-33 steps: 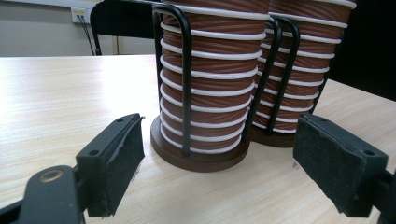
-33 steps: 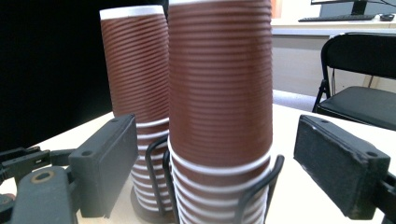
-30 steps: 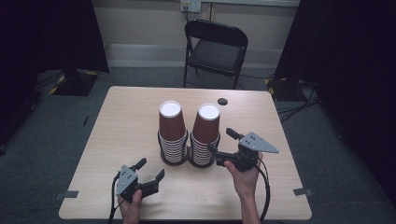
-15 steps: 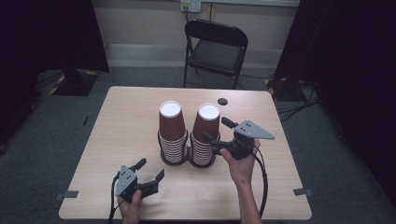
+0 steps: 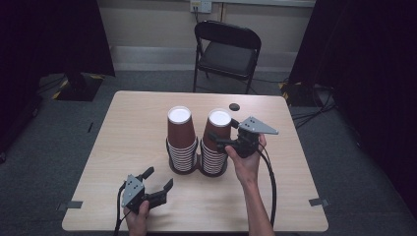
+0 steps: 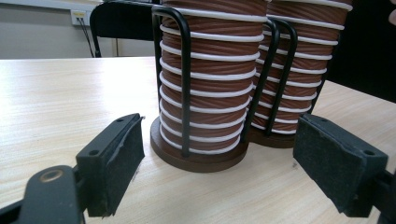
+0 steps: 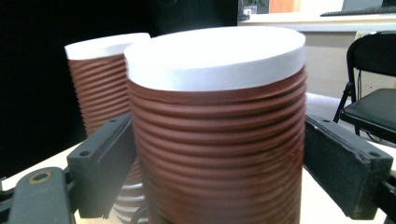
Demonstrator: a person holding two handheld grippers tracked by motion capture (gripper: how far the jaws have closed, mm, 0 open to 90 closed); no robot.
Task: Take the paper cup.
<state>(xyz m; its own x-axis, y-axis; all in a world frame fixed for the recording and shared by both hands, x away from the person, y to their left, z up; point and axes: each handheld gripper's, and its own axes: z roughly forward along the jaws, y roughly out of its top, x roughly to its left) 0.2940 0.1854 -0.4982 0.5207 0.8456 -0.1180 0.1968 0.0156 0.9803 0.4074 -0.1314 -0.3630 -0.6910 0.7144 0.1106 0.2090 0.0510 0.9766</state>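
Raised and brought inward since a second ago, the right gripper spreads its jaws around the top cup of the right cup stack, seemingly touching it. Beside it stands the left cup stack, both in a black wire holder. Near the table front, the left gripper rests wide open, empty.

Left tongs rest low with jaws spread; right tongs raised, jaws apart.

No readable text, labels, brands or numbers appear on the cups, tabletop or chair.
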